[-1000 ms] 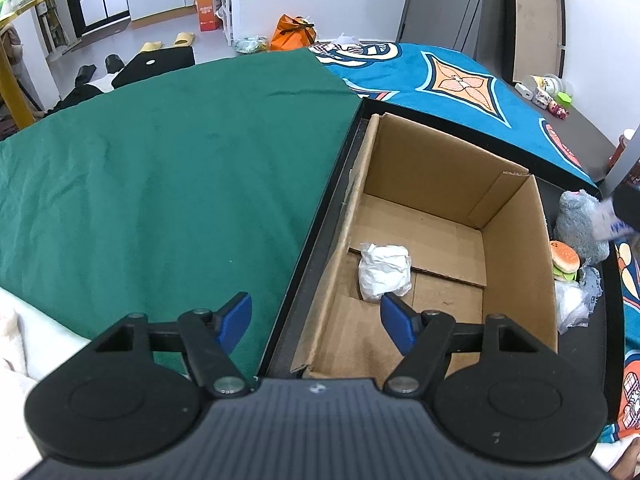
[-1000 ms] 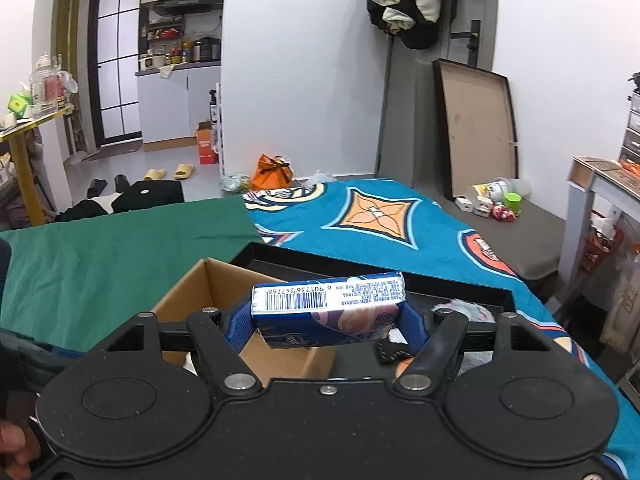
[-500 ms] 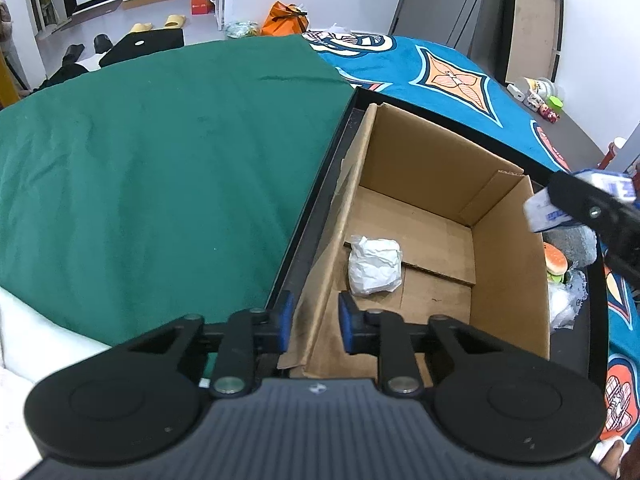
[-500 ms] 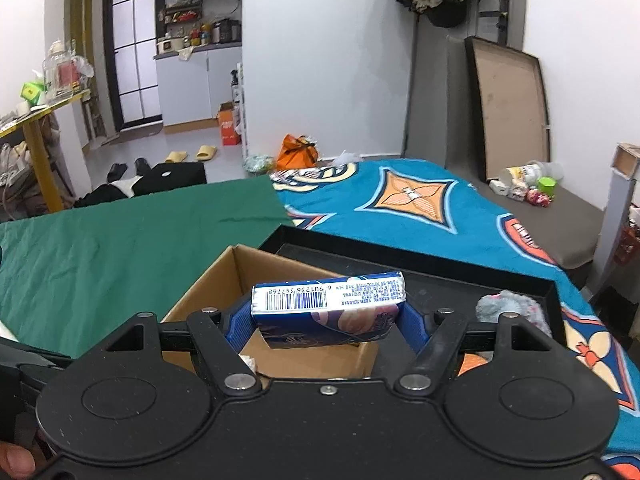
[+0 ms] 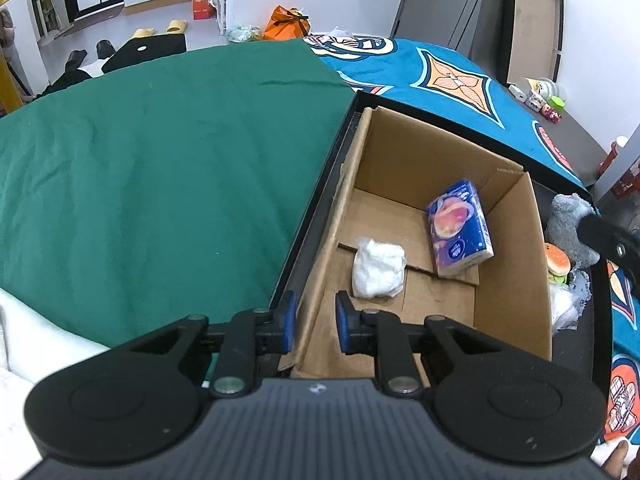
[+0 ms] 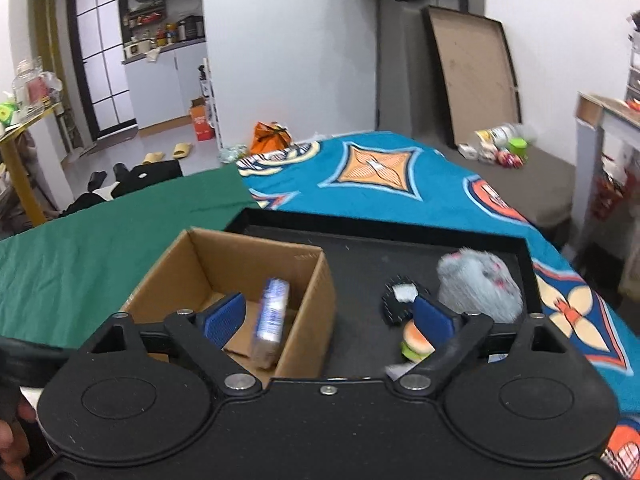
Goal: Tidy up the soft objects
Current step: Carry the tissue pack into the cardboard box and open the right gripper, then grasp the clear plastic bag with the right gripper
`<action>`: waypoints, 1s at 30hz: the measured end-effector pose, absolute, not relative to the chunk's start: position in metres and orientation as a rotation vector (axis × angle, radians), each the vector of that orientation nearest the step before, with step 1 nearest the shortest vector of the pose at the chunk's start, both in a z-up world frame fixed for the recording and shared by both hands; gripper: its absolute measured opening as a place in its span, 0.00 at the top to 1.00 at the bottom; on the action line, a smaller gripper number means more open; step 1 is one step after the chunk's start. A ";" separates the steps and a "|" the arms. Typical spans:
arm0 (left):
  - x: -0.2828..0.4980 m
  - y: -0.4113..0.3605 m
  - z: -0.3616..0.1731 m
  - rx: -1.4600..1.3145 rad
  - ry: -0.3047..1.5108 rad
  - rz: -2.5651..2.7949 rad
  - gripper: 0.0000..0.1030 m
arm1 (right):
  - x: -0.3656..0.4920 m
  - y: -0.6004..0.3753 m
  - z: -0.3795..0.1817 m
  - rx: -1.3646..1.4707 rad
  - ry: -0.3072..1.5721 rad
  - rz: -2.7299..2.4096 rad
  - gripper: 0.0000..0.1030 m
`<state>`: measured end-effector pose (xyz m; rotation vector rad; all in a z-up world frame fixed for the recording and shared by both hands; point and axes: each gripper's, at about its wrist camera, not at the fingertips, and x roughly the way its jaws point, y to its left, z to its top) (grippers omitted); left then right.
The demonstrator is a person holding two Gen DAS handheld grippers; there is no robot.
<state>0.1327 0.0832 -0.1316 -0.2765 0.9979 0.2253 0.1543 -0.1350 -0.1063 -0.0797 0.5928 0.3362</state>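
A brown cardboard box (image 5: 440, 148) stands at the left end of a black tray (image 6: 380, 248). Inside it lie a white crumpled wad (image 5: 378, 270) and a blue tissue pack (image 5: 460, 232), which leans against the right wall. My left gripper (image 5: 316, 320) is shut on the box's near left wall, one pad on either side. My right gripper (image 6: 328, 318) hovers over the box's right wall, jaws opening, nothing between them. The tissue pack (image 6: 272, 320) shows blurred below it in the box. A grey plush (image 6: 480, 284) and a burger toy (image 6: 416, 342) lie on the tray.
A small black and white item (image 6: 400, 300) and a white plastic bag (image 5: 564, 308) also lie on the tray beside the box. A green cloth (image 5: 160, 160) covers the surface to the left and a blue patterned cloth (image 6: 380, 176) lies behind.
My right gripper opened and let go of the tissue pack, which dropped into the box. My left gripper closed from wide open onto the box's left wall.
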 end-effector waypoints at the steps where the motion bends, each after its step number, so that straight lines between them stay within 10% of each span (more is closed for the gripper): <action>1: 0.133 0.083 -0.131 -0.275 0.999 0.229 0.81 | 0.154 -0.138 -0.108 -0.077 0.599 0.331 0.12; 30: 0.141 0.047 -0.126 -0.029 0.993 0.303 0.41 | 0.172 -0.210 -0.183 0.103 0.726 0.184 0.16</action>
